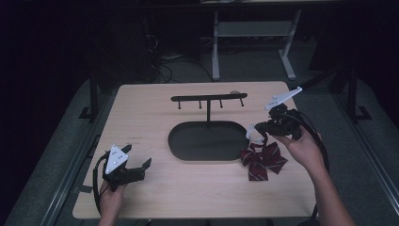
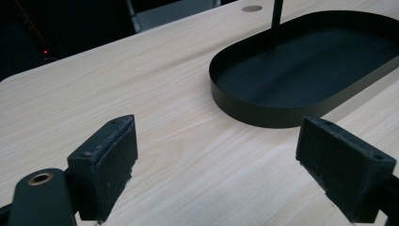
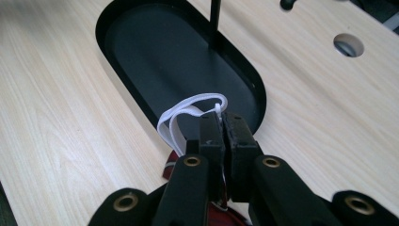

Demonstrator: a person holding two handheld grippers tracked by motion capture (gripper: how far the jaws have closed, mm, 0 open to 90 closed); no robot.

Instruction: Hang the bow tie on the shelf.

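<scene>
Pinched between the closed jaws of the right tool (image 3: 221, 123) is a white elastic loop (image 3: 181, 115) — a dark red bow (image 1: 261, 160) hangs below it, touching the tabletop (image 1: 155, 117), just beside the black tray (image 1: 188, 143). Nothing is held by the left tool (image 2: 216, 160) — its jaws are spread wide.

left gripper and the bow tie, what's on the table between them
In the high view, bare wood and the near end of the black oval tray lie between the open left gripper and the red striped bow tie, whose white strap the right gripper pinches.
</scene>
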